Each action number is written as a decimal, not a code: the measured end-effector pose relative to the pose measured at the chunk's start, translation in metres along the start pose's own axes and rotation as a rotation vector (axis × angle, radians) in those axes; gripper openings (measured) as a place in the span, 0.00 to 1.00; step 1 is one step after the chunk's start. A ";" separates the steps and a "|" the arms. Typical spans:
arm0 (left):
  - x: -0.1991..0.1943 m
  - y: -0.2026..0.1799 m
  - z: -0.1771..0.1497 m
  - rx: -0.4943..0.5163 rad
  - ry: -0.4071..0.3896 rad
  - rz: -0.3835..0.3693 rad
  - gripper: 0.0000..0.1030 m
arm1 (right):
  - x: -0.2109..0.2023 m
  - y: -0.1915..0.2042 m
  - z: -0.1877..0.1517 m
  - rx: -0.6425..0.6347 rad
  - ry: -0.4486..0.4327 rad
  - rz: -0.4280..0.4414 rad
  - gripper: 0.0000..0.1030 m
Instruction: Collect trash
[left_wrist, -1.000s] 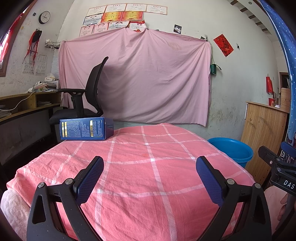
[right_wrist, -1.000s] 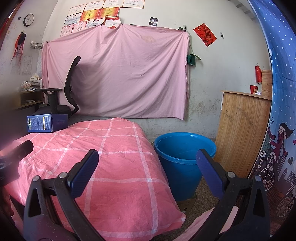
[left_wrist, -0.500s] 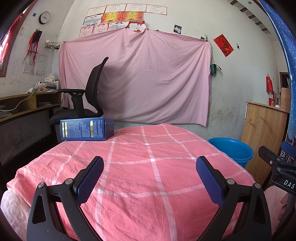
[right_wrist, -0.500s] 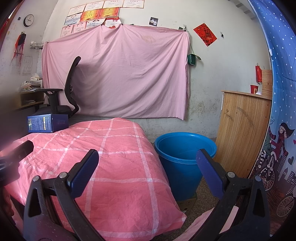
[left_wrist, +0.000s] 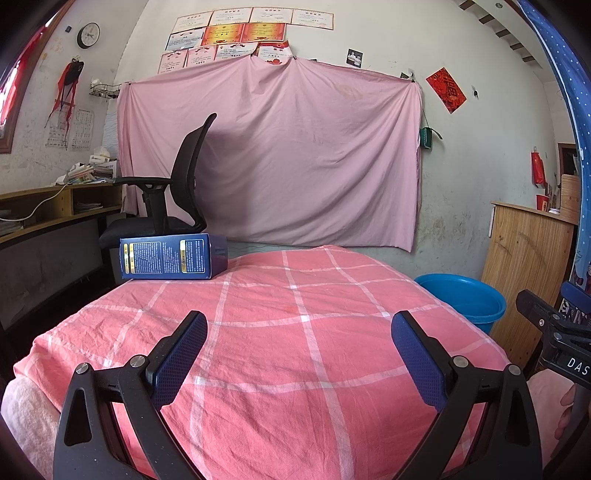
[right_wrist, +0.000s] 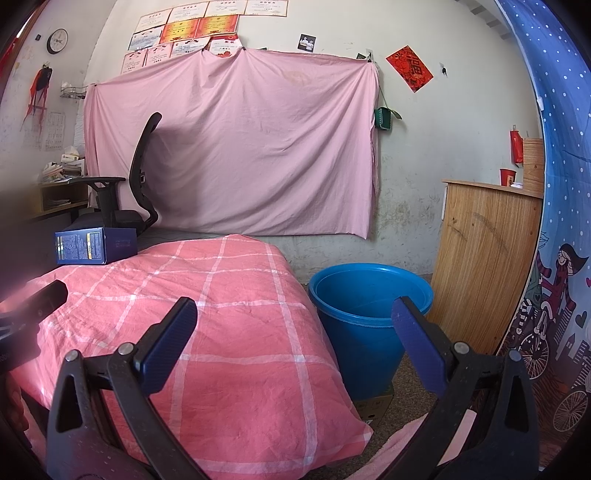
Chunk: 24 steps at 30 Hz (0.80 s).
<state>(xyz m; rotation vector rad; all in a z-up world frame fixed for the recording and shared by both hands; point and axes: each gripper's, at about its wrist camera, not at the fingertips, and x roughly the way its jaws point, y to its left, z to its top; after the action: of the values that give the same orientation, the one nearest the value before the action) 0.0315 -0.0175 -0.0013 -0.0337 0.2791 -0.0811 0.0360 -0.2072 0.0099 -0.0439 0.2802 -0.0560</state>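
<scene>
So both my left gripper (left_wrist: 298, 334) and right gripper (right_wrist: 293, 319) have their jaws spread wide with nothing in them, and by my reckoning the collecting has not begun. The blue box (left_wrist: 173, 256) lies at the far left corner of the pink checked bed (left_wrist: 295, 354), well apart from the blue bucket (right_wrist: 365, 314) on the floor just beside the bed's right edge. Next I'd reach the left jaws across the bed to it; the black office chair (left_wrist: 173, 199) behind that corner is no obstacle.

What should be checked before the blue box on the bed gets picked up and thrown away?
1. Left gripper open and empty: ok.
2. Right gripper open and empty: ok.
3. Box in plain sight, lying flat at the far left corner of the bed: ok.
4. Nothing lying between left gripper and box: ok.
5. Bucket upright, mouth open, beside the bed: ok.
6. Box empty or full: cannot tell.
</scene>
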 end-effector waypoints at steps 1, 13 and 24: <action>0.000 0.000 0.000 0.000 0.000 0.000 0.95 | 0.000 -0.001 0.000 0.000 -0.001 -0.001 1.00; 0.000 0.000 0.000 -0.001 0.001 0.000 0.95 | -0.001 -0.001 0.000 0.007 -0.002 0.000 1.00; -0.001 0.002 -0.001 -0.006 0.008 -0.009 0.95 | -0.001 -0.002 0.000 0.007 -0.002 0.000 1.00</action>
<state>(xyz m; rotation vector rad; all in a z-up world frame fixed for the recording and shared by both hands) 0.0301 -0.0157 -0.0024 -0.0405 0.2873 -0.0897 0.0347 -0.2086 0.0103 -0.0372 0.2783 -0.0574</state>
